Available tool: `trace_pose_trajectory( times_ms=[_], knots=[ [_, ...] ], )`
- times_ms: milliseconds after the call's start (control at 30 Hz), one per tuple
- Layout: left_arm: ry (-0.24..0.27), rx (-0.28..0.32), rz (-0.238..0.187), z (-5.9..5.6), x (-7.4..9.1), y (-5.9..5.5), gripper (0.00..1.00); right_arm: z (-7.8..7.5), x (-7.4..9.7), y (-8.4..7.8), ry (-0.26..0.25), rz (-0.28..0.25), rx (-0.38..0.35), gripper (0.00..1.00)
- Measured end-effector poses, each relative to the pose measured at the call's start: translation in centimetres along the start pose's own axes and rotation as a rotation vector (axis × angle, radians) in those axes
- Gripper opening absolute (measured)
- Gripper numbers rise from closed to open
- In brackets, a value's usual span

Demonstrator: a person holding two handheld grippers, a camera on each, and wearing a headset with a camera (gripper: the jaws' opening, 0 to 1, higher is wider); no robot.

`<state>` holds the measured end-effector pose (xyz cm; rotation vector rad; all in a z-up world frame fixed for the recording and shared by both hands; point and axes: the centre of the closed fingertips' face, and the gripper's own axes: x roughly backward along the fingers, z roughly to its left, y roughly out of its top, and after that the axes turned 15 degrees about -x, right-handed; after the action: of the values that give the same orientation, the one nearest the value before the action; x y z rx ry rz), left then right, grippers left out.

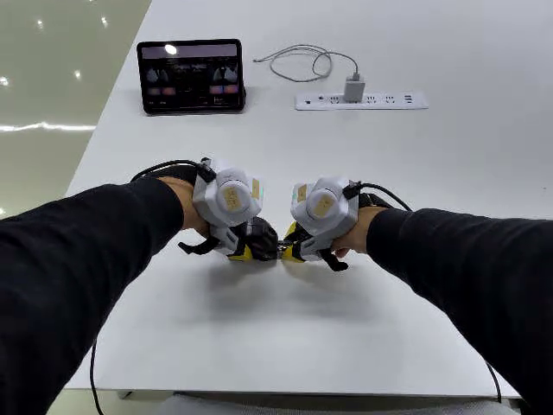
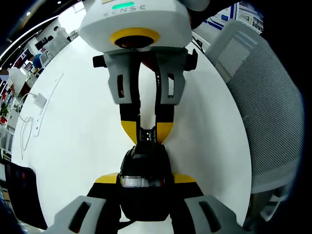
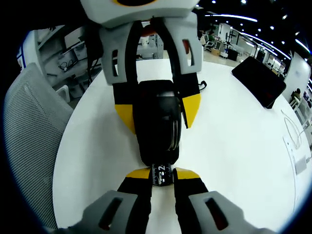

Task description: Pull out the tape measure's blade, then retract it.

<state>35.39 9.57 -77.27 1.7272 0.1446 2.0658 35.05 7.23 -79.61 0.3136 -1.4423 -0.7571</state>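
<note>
Our left gripper [image 2: 145,179] clamps the tape measure case [image 3: 157,122] steady so our right gripper [image 3: 162,174], pinching the blade tip [image 2: 146,132], can pull.

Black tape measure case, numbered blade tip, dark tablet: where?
Black tape measure case [image 3: 156,122], right gripper view, body middle.
Numbered blade tip [image 3: 162,174], right gripper view, printed face.
Dark tablet [image 1: 191,75], head view, screen.

1. No passage between left gripper [image 1: 248,251] and right gripper [image 1: 290,252]: closed by tape measure [image 1: 262,239] gripped from both ends.
2. Open over bare table [image 1: 259,328] toward near edge and out to both sides.
3. Blocked at far left by tablet [image 1: 191,76], at far middle by power strip [image 1: 361,101] with charger [image 1: 353,87] and cable [image 1: 298,62], all well apart from both grippers.
</note>
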Motion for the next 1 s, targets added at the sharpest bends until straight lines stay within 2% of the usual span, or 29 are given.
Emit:
trace_pose_trajectory(
  times_ms=[100,133,233,333,400,700,1000],
  knots=[
    [0.002,0.008,-0.005,0.0,0.0,0.0,0.35,0.0,0.2,-0.2,0.002,-0.009,0.001,0.12],
    [0.001,0.010,-0.004,0.0,0.1,0.0,0.35,0.0,0.3,-0.4,0.005,0.003,0.034,0.12],
    [0.000,0.012,0.002,0.0,0.1,0.0,0.35,0.0,0.4,-0.5,0.003,0.008,0.040,0.11],
    [-0.002,0.010,0.003,0.0,0.1,0.0,0.35,-0.1,0.5,-0.6,0.003,0.003,0.022,0.11],
    [-0.006,0.011,-0.001,0.0,0.1,0.0,0.35,0.0,0.6,-0.7,0.017,-0.003,-0.026,0.11],
    [0.004,0.024,-0.002,0.0,0.1,0.0,0.35,-0.4,1.3,-1.2,-0.005,0.013,0.011,0.12],
    [0.005,0.026,-0.005,0.0,0.2,0.1,0.35,-0.7,1.8,-1.6,-0.010,0.021,0.010,0.11]
  ],
)
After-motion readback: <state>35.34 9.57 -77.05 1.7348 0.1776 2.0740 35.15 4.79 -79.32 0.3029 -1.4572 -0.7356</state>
